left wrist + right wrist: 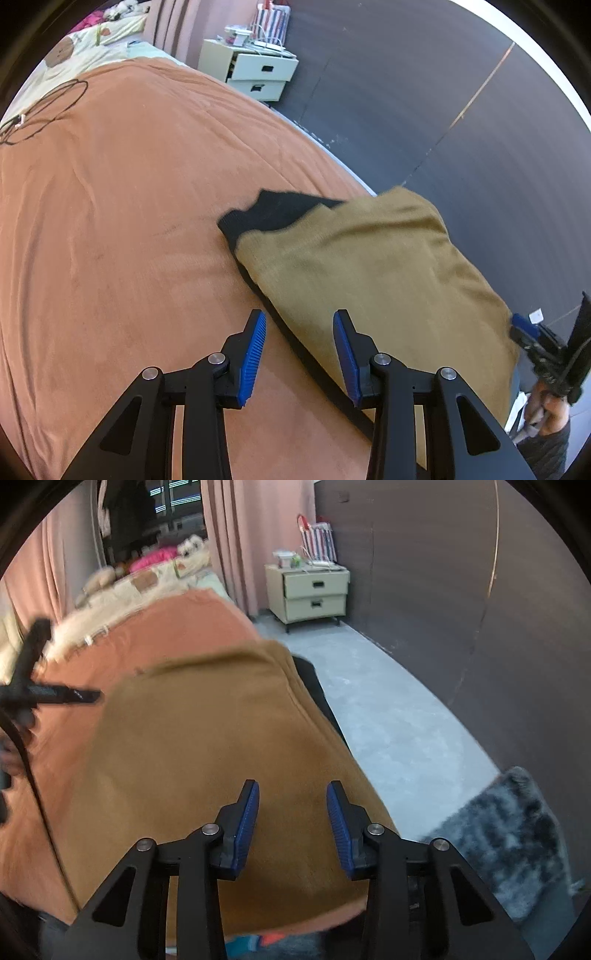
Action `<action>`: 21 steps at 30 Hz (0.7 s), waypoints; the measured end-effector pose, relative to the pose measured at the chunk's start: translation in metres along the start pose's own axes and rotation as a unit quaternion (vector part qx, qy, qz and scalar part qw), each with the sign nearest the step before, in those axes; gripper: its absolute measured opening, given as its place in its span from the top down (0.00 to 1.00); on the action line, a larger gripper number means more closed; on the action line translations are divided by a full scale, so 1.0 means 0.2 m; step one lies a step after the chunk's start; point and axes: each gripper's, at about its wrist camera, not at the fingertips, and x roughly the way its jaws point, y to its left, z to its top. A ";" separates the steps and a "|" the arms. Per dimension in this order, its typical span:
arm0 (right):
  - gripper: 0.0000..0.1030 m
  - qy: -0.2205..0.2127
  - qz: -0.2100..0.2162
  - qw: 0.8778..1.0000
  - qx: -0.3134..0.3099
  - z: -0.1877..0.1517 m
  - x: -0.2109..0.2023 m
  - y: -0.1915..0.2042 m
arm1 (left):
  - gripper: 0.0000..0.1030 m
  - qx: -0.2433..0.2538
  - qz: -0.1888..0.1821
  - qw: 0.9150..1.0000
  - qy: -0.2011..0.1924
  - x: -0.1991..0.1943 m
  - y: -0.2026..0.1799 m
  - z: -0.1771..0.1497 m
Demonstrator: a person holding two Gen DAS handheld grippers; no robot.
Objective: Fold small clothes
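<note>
Mustard-brown garment (369,273) with black trim, lying near the edge of the orange bedspread (129,221), beside the grey floor (388,720). Left gripper (299,354) above its near edge, jaws spread, holding nothing. Right gripper (291,823) over the garment, jaws likewise spread and empty. Cream nightstand (314,594) beyond.

black garment (273,216) mostly hidden under tan cloth (369,273), perhaps folded

Each camera looks forward and down along its own gripper, close over the bed (129,221). Both views share the mustard garment (369,266) ahead and the far nightstand (314,590).
</note>
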 end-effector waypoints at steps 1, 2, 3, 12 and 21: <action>0.66 0.005 -0.005 1.000 0.007 -0.04 0.03 -0.03 | 0.61 0.002 -0.002 1.000 0.002 0.00 -0.01 -0.02; 0.66 0.005 -0.002 1.000 0.017 -0.05 0.04 -0.05 | 0.61 0.004 -0.004 1.000 0.004 -0.01 -0.03 -0.04; 0.68 0.002 0.002 1.000 0.031 -0.07 0.04 -0.08 | 0.61 0.006 -0.006 1.000 0.006 -0.01 -0.05 -0.07; 0.67 0.028 -0.029 0.998 0.049 -0.17 -0.01 -0.12 | 0.61 0.023 -0.012 0.999 0.021 -0.09 -0.16 -0.24; 0.65 0.029 -0.020 0.997 0.066 -0.12 -0.24 -0.01 | 0.46 0.031 -0.002 0.999 0.012 -0.29 -0.22 -0.39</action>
